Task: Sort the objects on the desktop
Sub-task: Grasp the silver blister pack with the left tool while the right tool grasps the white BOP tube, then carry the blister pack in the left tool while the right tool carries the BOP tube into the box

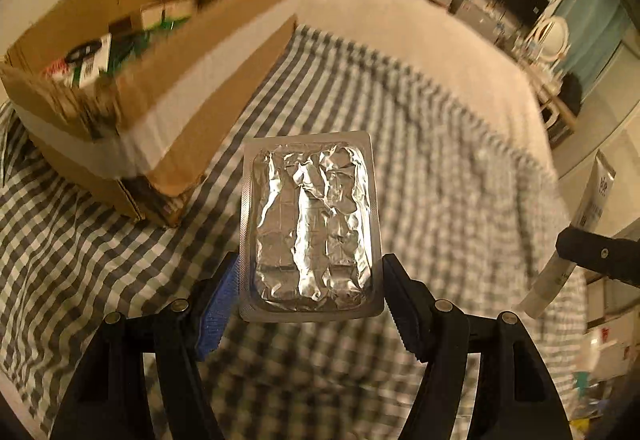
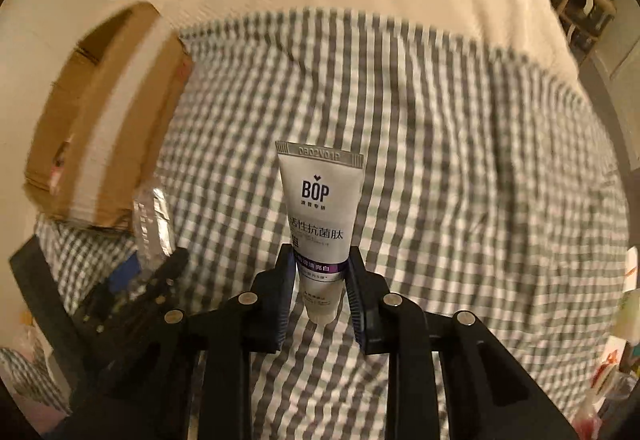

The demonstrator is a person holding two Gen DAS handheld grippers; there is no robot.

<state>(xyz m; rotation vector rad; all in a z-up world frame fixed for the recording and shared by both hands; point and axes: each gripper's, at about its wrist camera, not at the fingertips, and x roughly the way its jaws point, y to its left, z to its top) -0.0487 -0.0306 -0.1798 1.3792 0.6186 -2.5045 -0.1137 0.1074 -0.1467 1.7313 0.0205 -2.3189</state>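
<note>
The bed with its checked cover (image 1: 420,144) fills the middle of both views; no loose objects are seen on its visible surface.

The cardboard box (image 1: 224,52) sits at the upper left of the left wrist view, open at the top. Several small packages (image 1: 90,58) are already lodged inside it, so part of the sorting is judged done. How full the box is cannot be told, as its interior is blurred.

The toothpaste tube (image 2: 320,208) is held in the centre of the right wrist view, crimped end pointing away from the camera. The right tool (image 2: 320,272) is closed onto the tube's lower body, both pads touching its sides. The tube is carried above the bed, well apart from the box.

The foil blister pack (image 1: 310,224) is held in the centre of the left wrist view. The left tool (image 1: 310,280) is set wide but pressed against the pack's two long edges. The pack hangs just beside the box's near corner, not yet over its opening.

Remaining, as judged: both held items are still to be placed. The pack appears closest to delivery.
</note>
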